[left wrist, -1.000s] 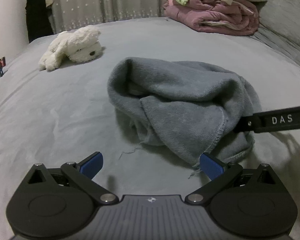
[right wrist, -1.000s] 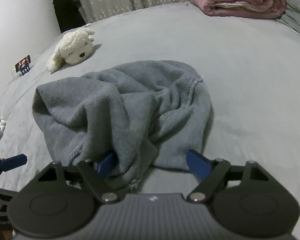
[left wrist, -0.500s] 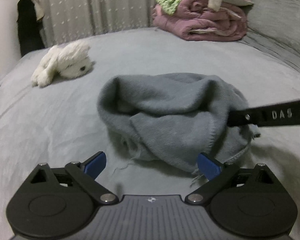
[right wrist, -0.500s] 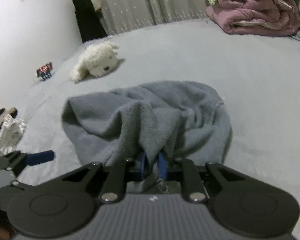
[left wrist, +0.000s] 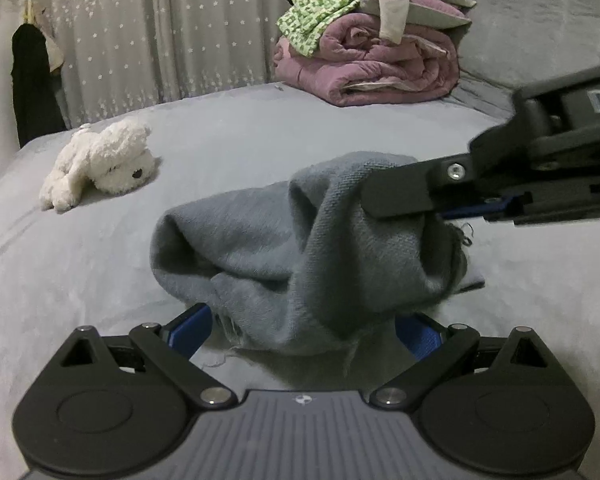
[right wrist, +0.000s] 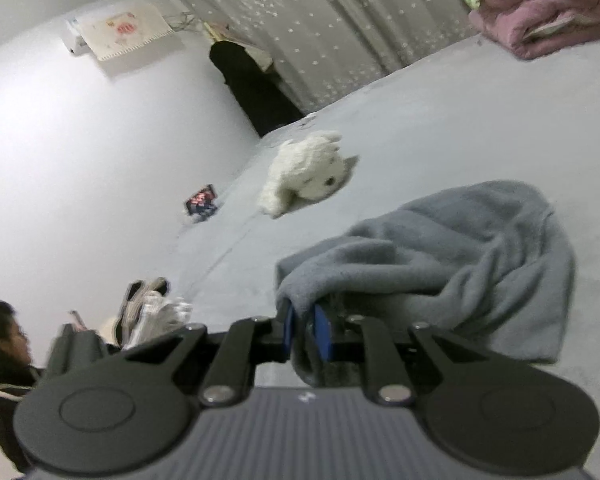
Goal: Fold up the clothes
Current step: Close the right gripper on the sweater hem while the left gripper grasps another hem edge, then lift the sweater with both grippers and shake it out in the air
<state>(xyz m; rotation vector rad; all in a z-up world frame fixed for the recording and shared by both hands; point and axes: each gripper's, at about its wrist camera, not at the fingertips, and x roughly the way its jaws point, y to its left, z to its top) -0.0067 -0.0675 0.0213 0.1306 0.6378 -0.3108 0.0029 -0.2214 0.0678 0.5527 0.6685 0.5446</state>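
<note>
Both wrist views look closely along their tools, sharing the grey garment (left wrist: 308, 248) (right wrist: 440, 264); the right view is tilted.

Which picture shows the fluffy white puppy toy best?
The left wrist view. There the white stuffed dog lies sharp and level on the grey bed, its dark nose and eye showing. In the right wrist view the dog is tilted, blurrier and farther away.

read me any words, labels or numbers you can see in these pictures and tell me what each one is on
"D": white letter on the black body of the right tool; the rest runs out of the left wrist view.
Wall hanging: red marks, too blurred to read.
Small red and blue item at the bed's edge: print too small to read.
Emblem on each tool's housing: a mark, no letters.
</note>
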